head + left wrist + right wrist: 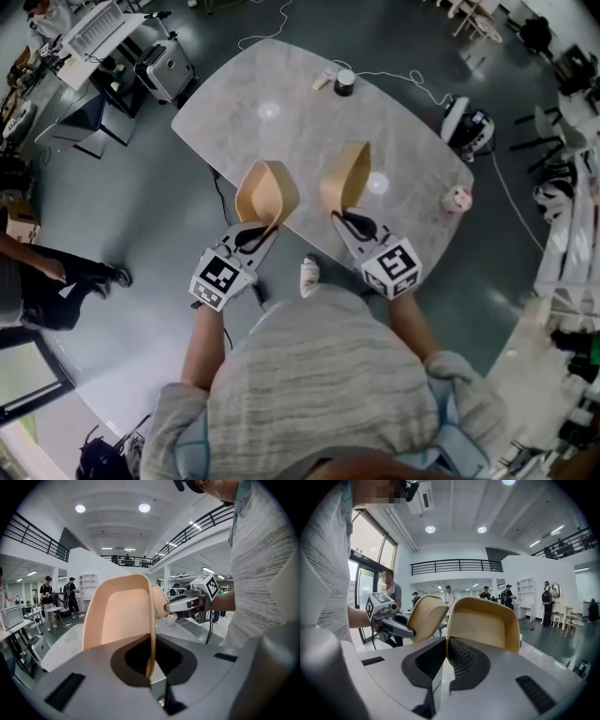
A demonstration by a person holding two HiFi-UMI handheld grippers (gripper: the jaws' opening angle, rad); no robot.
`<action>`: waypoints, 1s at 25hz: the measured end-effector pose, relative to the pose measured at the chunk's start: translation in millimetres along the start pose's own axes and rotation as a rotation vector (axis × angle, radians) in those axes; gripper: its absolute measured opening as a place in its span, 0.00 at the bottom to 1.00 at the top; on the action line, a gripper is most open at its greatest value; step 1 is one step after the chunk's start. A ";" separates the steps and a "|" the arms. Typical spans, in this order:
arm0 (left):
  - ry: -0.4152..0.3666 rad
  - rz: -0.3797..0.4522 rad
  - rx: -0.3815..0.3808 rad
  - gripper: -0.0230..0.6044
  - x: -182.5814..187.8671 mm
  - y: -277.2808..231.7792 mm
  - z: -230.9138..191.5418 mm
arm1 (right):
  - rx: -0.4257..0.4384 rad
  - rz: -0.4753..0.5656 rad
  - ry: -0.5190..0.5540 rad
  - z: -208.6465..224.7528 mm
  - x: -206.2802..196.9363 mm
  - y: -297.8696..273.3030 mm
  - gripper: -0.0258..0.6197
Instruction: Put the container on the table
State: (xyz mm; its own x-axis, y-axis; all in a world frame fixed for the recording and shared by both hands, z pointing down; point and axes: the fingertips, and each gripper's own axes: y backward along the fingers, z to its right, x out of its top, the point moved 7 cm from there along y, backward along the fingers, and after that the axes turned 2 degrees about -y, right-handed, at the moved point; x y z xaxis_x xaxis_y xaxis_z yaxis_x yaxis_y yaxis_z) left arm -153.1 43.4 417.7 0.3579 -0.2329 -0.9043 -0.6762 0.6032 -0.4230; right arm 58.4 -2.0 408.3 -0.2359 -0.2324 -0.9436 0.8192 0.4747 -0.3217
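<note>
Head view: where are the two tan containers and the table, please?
Left container [267,195], head view, its hollow inside.
Right container [345,178], head view, its side wall.
Table [281,141], head view, bare marble top.

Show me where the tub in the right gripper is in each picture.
Head view: the tub is in the middle, the right one of two.
Left gripper view: right of centre, peeking from behind the other tub.
Right gripper view: centre, clamped in the jaws.
Shared landmark: the other tub.
</note>
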 end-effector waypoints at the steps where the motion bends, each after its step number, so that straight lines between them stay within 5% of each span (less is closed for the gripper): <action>1: -0.002 0.000 -0.002 0.04 3.3 -4.6 -4.0 | 0.001 -0.003 0.001 5.3 1.5 -1.4 0.07; 25: -0.035 -0.025 -0.026 0.04 32.5 -87.6 -62.0 | 0.024 -0.038 0.020 86.2 1.9 -27.2 0.07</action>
State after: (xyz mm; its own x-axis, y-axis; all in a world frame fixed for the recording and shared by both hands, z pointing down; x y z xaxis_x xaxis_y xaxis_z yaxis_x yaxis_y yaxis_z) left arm -122.1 -64.3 421.7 0.3968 -0.2202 -0.8911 -0.6830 0.5777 -0.4469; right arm 80.8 -88.5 422.0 -0.2774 -0.2330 -0.9321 0.8219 0.4448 -0.3558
